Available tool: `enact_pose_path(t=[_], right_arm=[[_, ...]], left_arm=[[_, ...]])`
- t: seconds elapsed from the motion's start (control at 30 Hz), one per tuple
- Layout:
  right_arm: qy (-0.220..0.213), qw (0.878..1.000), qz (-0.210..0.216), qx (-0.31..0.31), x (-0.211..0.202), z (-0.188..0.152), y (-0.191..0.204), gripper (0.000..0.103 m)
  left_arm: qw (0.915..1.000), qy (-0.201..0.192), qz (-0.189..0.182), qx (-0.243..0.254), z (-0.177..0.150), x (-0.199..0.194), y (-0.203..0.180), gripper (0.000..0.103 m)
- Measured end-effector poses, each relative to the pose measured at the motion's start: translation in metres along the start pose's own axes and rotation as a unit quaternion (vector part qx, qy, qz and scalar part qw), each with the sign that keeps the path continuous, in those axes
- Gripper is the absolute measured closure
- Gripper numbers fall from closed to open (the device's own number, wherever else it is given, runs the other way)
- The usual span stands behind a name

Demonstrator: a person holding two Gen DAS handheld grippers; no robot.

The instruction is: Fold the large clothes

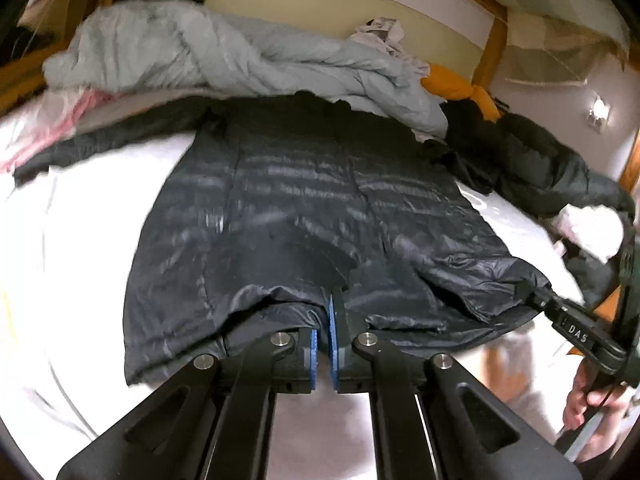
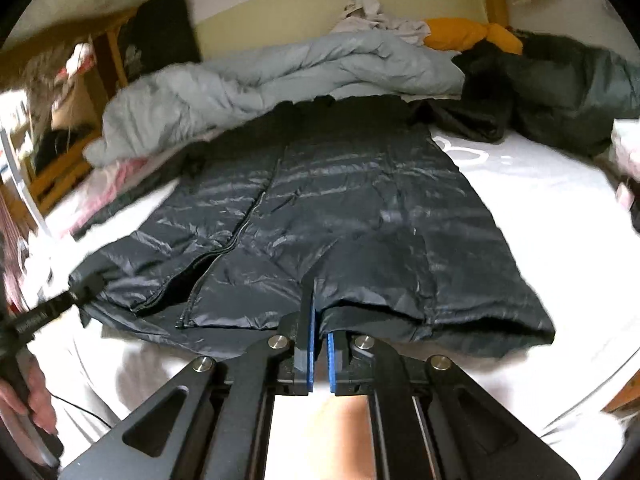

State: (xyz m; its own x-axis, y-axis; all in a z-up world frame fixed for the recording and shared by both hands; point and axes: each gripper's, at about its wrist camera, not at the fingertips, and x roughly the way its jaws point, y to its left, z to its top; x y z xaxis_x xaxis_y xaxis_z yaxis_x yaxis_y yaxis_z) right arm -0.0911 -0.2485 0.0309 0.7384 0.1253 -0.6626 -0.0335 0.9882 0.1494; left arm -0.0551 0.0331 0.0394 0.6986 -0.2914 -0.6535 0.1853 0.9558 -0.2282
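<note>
Presently I count one black quilted down jacket, spread front-up on the white bed sheet across frame centre, zipper running up its middle. Two grippers are in use. My left gripper is pressed together, pinching the jacket's hem at lower centre of its view; my right gripper likewise pinches the hem, near the other corner. One pale blue duvet, one orange garment and one dark green coat lie bunched along the upper frame, beyond the collar.
</note>
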Motion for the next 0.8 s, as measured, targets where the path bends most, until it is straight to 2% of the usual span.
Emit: enact_pose_path(t=[0.1, 0.17, 0.2, 0.3, 0.4, 0.43, 0.5, 0.53, 0.57, 0.7, 0.77, 0.8], right_arm=[[-0.006, 0.999, -0.024, -0.034, 0.011, 0.020, 0.005, 0.098], [-0.003, 0.999, -0.025, -0.046, 0.029, 0.049, 0.006, 0.098], [-0.001, 0.998, -0.029, -0.049, 0.039, 0.061, 0.007, 0.097], [0.024, 0.998, -0.038, -0.049, 0.091, 0.106, 0.004, 0.097], [0.059, 0.996, -0.054, -0.049, 0.142, 0.130, -0.001, 0.091], [0.075, 0.994, -0.060, -0.049, 0.160, 0.136, -0.008, 0.091], [0.103, 0.991, -0.073, -0.053, 0.184, 0.146, -0.014, 0.090], [0.117, 0.989, -0.074, -0.052, 0.195, 0.152, -0.015, 0.088], [0.121, 0.989, -0.073, -0.051, 0.200, 0.154, -0.017, 0.086], [0.123, 0.988, -0.080, -0.056, 0.205, 0.167, -0.017, 0.074], [0.113, 0.987, -0.093, -0.065, 0.202, 0.173, -0.020, 0.064], [0.103, 0.988, -0.097, -0.068, 0.197, 0.176, -0.022, 0.054]], left_arm=[[0.9995, -0.006, 0.016, 0.026, 0.032, 0.019, -0.004, 0.093], [0.9975, -0.007, 0.046, 0.053, 0.059, 0.044, -0.005, 0.091], [0.9970, -0.005, 0.049, 0.060, 0.070, 0.058, -0.004, 0.091], [0.9939, 0.010, 0.076, 0.080, 0.099, 0.108, 0.006, 0.088], [0.9935, 0.014, 0.082, 0.078, 0.110, 0.147, 0.018, 0.083], [0.9932, 0.016, 0.085, 0.078, 0.112, 0.156, 0.021, 0.078], [0.9915, 0.012, 0.100, 0.082, 0.114, 0.169, 0.025, 0.060], [0.9898, 0.005, 0.113, 0.087, 0.114, 0.172, 0.027, 0.046], [0.9878, -0.003, 0.127, 0.090, 0.114, 0.174, 0.028, 0.039], [0.9869, -0.010, 0.137, 0.085, 0.119, 0.175, 0.032, 0.032], [0.9868, -0.020, 0.140, 0.079, 0.121, 0.168, 0.032, 0.027], [0.9871, -0.025, 0.138, 0.078, 0.122, 0.164, 0.032, 0.027]])
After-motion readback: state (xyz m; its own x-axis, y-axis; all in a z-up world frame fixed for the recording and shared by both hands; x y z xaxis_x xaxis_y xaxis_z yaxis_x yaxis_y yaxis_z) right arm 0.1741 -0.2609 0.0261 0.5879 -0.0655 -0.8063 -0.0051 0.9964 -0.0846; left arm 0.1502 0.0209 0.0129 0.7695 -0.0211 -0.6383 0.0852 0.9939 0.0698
